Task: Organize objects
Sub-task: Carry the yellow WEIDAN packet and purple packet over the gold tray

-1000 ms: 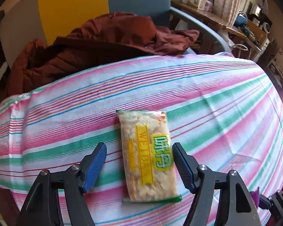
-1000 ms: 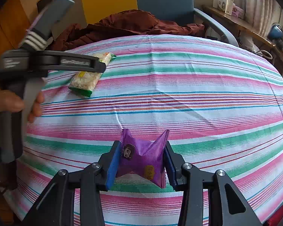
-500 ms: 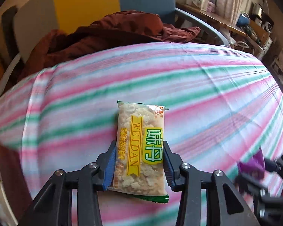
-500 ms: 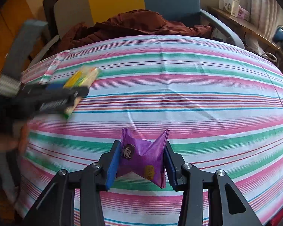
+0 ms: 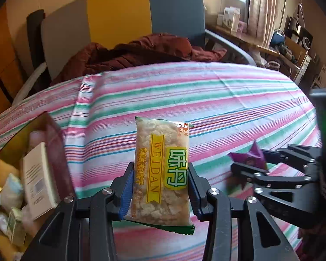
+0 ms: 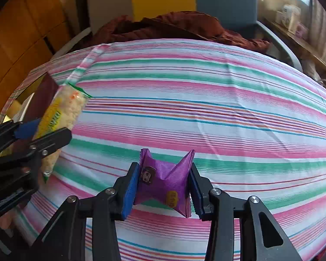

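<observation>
1. So we're in the carry step of the tidy-up; both snacks are already picked up and nothing is dropped off yet, as far as I can judge.
2. The left hand-held gripper (image 5: 160,188) is clamping the yellow rice-cracker packet (image 5: 162,169) by its long edges; the packet is hanging clear above the striped worktop (image 5: 206,95), sticking out ahead of the blue pads.
3. The right hand-held gripper (image 6: 162,190) is squeezing the purple candy wrapper (image 6: 165,184) between its pads, also lifted off the cloth; in the left view it's sitting just beside the packet, off to the right.
4. The box (image 5: 17,174) at the left edge of the worktop is looking like the destination; it's already holding a book and some other bits, though that part is blurry.
5. Next move, I'm guessing: swinging the packet over the box opening and only then letting go; the right one is probably following with the candy; watch the two grippers aren't bumping, they're close.
6. Versus a second ago: the left jaws were standing wide apart around the packet lying flat on the cloth, and they've just been closing onto it; now it's lifted, and the box is coming into view; the right grip on the candy is looking the same.
</observation>
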Demonstrator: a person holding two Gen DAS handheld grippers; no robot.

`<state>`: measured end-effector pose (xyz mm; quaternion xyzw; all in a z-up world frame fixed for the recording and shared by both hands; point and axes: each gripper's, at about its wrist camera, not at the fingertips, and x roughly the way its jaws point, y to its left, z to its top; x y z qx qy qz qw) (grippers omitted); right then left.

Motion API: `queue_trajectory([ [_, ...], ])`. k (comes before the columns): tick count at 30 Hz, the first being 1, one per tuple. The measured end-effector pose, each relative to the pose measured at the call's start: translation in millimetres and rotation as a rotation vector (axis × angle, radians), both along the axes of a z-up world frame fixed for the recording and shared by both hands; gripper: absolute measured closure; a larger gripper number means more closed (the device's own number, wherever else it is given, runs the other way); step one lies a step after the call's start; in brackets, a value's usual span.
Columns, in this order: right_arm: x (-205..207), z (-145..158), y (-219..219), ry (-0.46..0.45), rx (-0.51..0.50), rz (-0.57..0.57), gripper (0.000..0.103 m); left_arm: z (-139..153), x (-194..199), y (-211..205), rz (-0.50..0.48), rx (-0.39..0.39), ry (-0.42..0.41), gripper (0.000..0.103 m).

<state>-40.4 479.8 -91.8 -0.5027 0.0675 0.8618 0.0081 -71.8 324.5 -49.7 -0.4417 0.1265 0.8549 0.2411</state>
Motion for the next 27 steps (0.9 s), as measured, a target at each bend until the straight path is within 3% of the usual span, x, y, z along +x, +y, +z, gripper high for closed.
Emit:
queue_trajectory([
  [15, 1.1, 1.4, -37.7, 0.004, -0.035, 0.035, 0.059, 47.6, 37.3, -56.7, 0.021, 0.058, 0.127, 0.058],
  [27, 8.0, 2.0, -67.7, -0.005, -0.071, 0.027, 0.059, 53.3, 49.8, -98.4, 0.064, 0.086, 0.136, 0.058],
])
